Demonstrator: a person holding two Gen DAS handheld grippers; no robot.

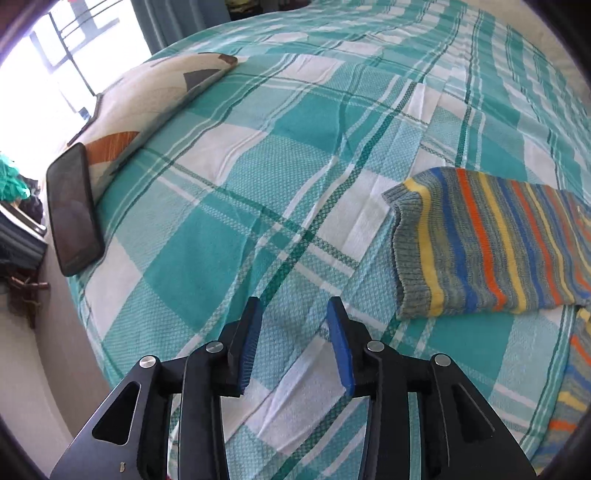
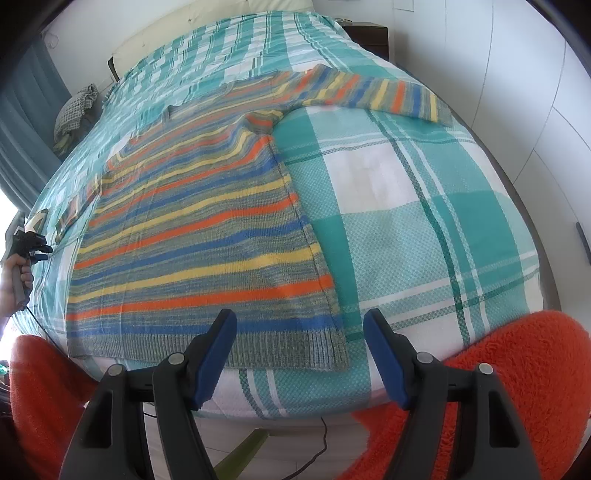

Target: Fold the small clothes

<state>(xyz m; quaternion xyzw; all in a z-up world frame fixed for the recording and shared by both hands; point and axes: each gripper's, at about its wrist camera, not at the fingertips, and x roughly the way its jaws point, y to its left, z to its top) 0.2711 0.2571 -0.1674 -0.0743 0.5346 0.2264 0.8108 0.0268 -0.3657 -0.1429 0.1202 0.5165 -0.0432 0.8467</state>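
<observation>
Teal-and-white plaid bedspread [image 2: 424,206] covers the whole bed, white wall behind it and a blue curtain [image 2: 22,122] off to the left of the right gripper.

Counting stuff: one sweater [image 2: 207,236], two grippers, one phone [image 1: 74,210], one pillow [image 1: 147,99], one nightstand [image 2: 369,35].

The sweater is a knit with stripes in orange, blue, yellow and grey, plus a ribbed grey hem. It lies flat and spread out on the bedspread, hem nearest the right gripper [image 2: 300,354], which hangs just short of the hem's right corner. One sleeve runs out ahead and to the right of that gripper. Its jaws are spread wide, nothing between them.

The left gripper [image 1: 295,341] hovers over bare bedspread, jaws apart and empty, blue pads [image 1: 341,347] facing each other. The other sleeve's cuff [image 1: 410,258] sits ahead and to its right, not touching it.

View differences: only the left wrist view shows the phone, lying dark-screened ahead and to the left against the pillow's edge. Only the right wrist view shows the full sweater body, the nightstand at the far end, fuzzy orange fabric [image 2: 524,369] down at both sides of the gripper, and the person's hand [image 2: 16,280] holding the left gripper's handle far left.
</observation>
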